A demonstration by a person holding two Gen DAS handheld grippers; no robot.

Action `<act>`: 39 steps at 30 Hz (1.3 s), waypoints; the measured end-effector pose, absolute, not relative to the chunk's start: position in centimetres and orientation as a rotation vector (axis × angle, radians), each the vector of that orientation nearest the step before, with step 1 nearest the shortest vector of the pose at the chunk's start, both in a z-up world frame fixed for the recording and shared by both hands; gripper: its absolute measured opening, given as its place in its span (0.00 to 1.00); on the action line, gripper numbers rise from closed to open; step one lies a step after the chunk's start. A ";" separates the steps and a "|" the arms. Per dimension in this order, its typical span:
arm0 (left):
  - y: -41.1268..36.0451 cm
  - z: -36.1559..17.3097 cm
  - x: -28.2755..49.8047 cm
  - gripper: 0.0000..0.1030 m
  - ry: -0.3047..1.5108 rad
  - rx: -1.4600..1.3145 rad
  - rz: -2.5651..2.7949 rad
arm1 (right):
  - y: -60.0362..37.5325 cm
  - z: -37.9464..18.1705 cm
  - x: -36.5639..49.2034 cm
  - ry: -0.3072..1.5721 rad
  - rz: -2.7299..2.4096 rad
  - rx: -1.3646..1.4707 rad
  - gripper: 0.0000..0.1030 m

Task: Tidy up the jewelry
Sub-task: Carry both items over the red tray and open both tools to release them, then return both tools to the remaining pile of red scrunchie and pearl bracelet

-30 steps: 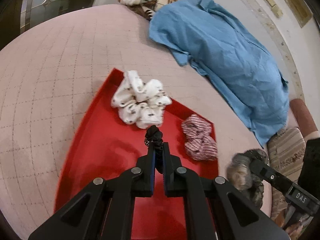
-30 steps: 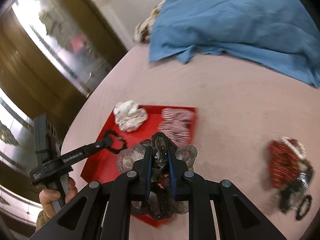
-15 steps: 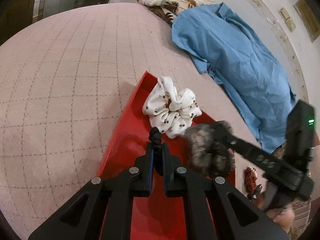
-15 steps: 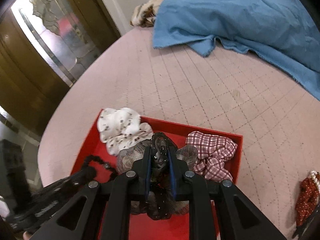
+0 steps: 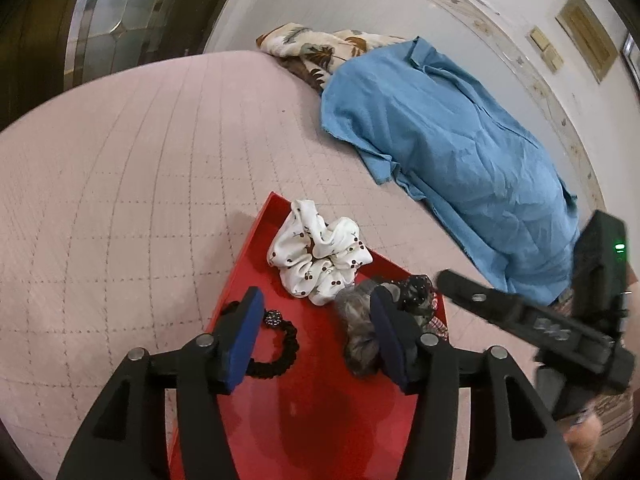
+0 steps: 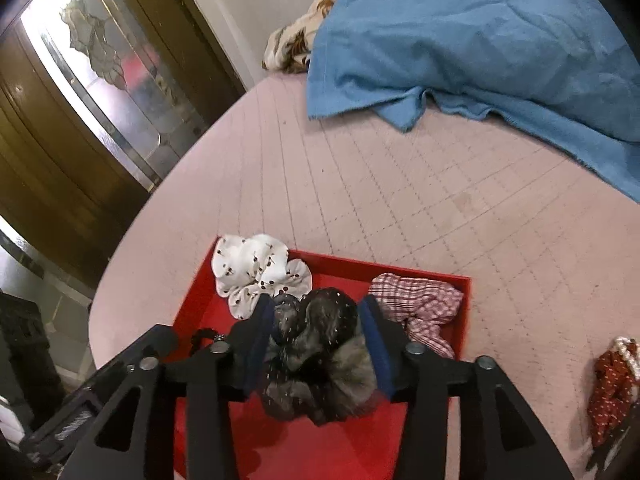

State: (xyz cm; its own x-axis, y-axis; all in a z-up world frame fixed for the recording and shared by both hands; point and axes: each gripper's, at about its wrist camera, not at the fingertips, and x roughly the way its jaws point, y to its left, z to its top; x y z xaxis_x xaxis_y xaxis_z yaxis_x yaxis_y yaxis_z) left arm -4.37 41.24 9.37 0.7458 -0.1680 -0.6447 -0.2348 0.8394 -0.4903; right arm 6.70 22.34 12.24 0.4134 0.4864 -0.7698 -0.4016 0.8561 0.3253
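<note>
Red tray [image 6: 466, 308], fuzzy grey scrunchie [image 6: 320, 364], beaded black tie [image 5: 280, 344]

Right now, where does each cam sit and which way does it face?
Left wrist: on the left gripper, angled down at the red tray; its own open fingers and the right gripper show.
Right wrist: on the right gripper, angled down at the tray; own fingers either side of the grey scrunchie.
Shared: tray, white scrunchie, black hair tie, blue cloth.

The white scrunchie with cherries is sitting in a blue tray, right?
Not quite: the white cherry-print fabric scrunchie sits in a red tray, not a blue one. The left wrist view shows this; the only blue thing nearby is the cloth on the bed.
</note>
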 end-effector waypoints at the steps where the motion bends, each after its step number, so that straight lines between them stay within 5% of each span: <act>1: 41.0 9.5 -4.3 0.54 0.740 -0.574 0.040 | 22.0 12.5 6.5 0.994 0.559 0.097 0.56; 14: 38.6 9.2 -5.9 0.61 0.774 -0.576 0.019 | 5.9 14.4 1.9 0.976 0.374 0.181 0.58; 24: 31.4 11.2 -6.3 0.61 0.720 -0.381 -0.045 | -7.9 10.7 2.7 1.040 0.147 0.322 0.60; 35: 28.8 10.0 -4.7 0.61 0.781 -0.327 -0.092 | -5.5 5.7 6.9 1.154 0.239 0.392 0.61; 37: 28.8 10.0 -4.7 0.61 0.781 -0.336 -0.101 | -3.8 5.4 6.2 1.186 0.323 0.380 0.54; 39: 28.6 10.1 -4.7 0.61 0.782 -0.335 -0.105 | -1.0 5.2 5.2 1.223 0.407 0.272 0.01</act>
